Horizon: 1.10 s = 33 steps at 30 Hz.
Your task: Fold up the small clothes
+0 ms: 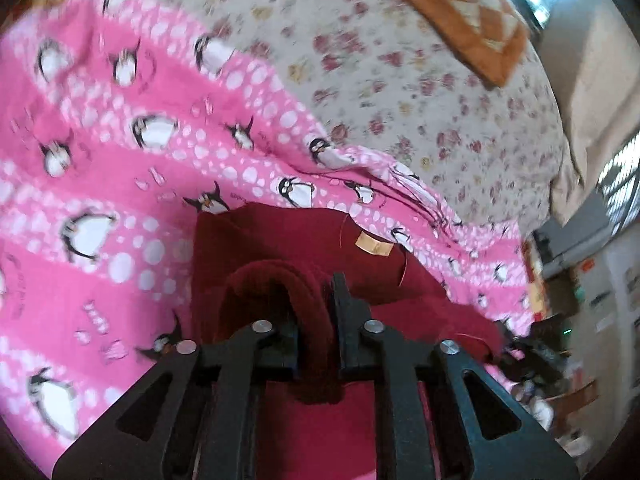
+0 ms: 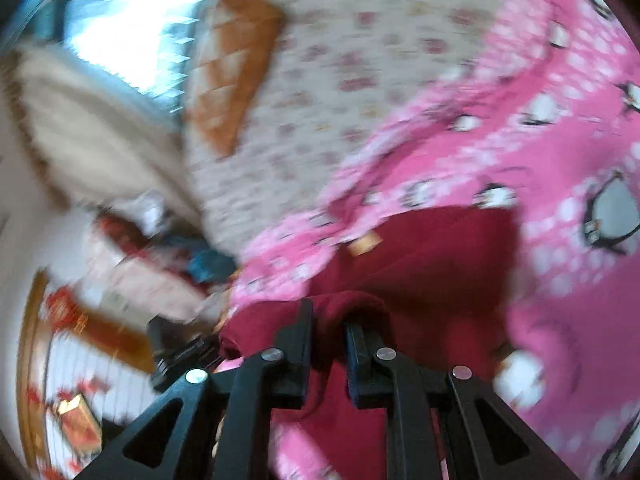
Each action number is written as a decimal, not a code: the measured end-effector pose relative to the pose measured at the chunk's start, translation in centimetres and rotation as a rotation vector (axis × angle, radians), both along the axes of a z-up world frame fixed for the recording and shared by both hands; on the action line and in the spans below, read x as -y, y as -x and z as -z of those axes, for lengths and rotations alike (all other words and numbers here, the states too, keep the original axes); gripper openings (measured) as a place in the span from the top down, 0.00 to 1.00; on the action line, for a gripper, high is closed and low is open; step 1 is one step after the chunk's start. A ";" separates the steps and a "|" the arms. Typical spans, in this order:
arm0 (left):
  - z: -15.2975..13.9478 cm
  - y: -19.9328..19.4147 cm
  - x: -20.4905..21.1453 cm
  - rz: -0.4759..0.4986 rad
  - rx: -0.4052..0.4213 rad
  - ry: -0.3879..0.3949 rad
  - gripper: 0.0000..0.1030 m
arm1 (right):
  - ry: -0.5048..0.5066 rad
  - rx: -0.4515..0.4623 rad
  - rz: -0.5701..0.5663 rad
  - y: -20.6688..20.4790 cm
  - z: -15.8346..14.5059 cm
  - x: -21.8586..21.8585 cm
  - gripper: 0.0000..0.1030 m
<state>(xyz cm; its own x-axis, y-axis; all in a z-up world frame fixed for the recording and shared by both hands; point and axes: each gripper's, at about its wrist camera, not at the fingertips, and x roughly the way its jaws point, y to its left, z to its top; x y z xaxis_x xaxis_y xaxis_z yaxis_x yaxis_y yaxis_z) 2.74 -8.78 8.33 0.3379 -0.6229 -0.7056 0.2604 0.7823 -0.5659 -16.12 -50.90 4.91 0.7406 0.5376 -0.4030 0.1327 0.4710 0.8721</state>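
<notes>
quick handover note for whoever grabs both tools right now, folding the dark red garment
Left tool: shut on a bunched edge of the dark red garment.
Right tool: shut on another bunched edge of it.
The garment lies on the pink penguin blanket, tan label facing up, over the floral bedsheet.
Done: both edges gripped and lifted.
Left: probably carry the edges over, lay them flat, release, finish folding.

Garment (image 1: 280, 240) on penguin blanket (image 1: 100, 168), blanket over flowered bedspread (image 1: 400, 80), quilted pillow (image 1: 460, 12) on bedspread beyond the blanket
</notes>
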 end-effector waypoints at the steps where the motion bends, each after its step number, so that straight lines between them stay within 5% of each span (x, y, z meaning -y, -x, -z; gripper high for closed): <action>1: 0.5 -0.4 -0.2 -0.006 -0.020 0.024 0.66 | -0.002 -0.029 0.011 -0.5 0.7 0.5 0.81; 2: 0.7 -0.7 -0.4 -0.013 -0.023 0.041 0.47 | -0.005 -0.050 0.030 -0.5 1.2 1.1 0.67; 3: 0.7 -0.7 -0.7 -0.025 -0.015 0.056 0.39 | -0.012 -0.044 0.046 -0.5 1.3 1.7 0.56; 5: 0.1 -0.4 -1.4 -0.057 0.017 0.078 0.28 | -0.013 -0.006 0.057 -0.2 0.6 2.8 0.55; 8: -0.3 -0.4 -1.6 -0.048 0.035 0.096 0.28 | 0.063 0.052 0.020 0.5 -1.9 2.6 0.55; 12: 0.7 -0.5 -0.5 -0.048 0.034 -0.008 0.28 | 0.277 0.057 -0.158 -1.0 -4.1 -2.3 0.55; 14: 1.6 -0.6 0.0 -0.033 0.022 -0.063 0.28 | 0.305 0.030 -0.209 -2.8 -3.4 -4.2 0.55; 18: 3.2 -0.1 1.0 0.005 0.065 -0.207 0.28 | 0.477 -0.165 -0.160 -7.5 0.6 -5.0 0.55; 20: 3.5 0.0 0.8 0.007 0.068 -0.253 0.28 | 0.462 -0.196 -0.140 -8.7 2.2 -4.5 0.57; 25: 2.1 1.0 -1.5 0.012 0.060 -0.163 0.28 | 0.457 -0.141 -0.137 -7.4 0.2 -4.2 0.57; 33: -1.0 6.5 -5.0 0.084 0.058 -0.046 0.28 | 0.504 -0.032 -0.238 1.9 -4.8 -6.3 0.55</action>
